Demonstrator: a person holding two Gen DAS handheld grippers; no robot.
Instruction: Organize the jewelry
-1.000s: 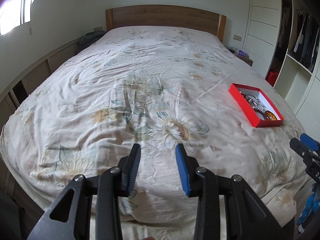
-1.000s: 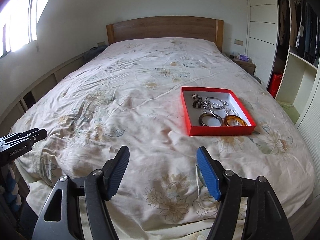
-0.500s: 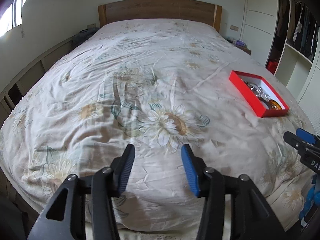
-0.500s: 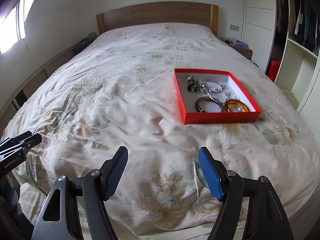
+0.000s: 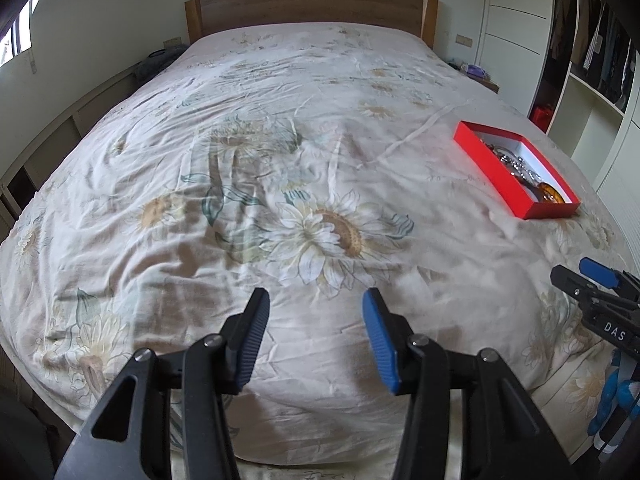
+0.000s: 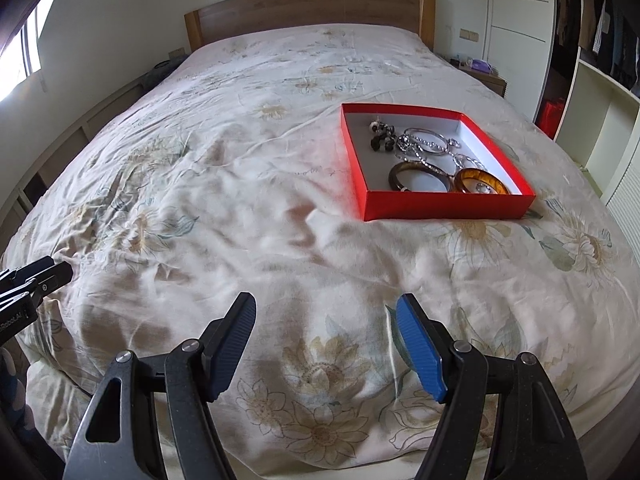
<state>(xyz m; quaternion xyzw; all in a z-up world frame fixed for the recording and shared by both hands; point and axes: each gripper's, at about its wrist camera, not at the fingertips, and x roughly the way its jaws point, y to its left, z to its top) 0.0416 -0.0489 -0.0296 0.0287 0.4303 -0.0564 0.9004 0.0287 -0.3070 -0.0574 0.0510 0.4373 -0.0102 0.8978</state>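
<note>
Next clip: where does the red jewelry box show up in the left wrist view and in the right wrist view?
Left wrist view: the red box lies far right on the bedspread, seen at a slant, its contents mostly hidden by the near wall.
Right wrist view: the red box sits right of centre, beyond the open right gripper, with bangles and chains visible inside.
Shared landmark: the wooden headboard at the top of both views.
</note>
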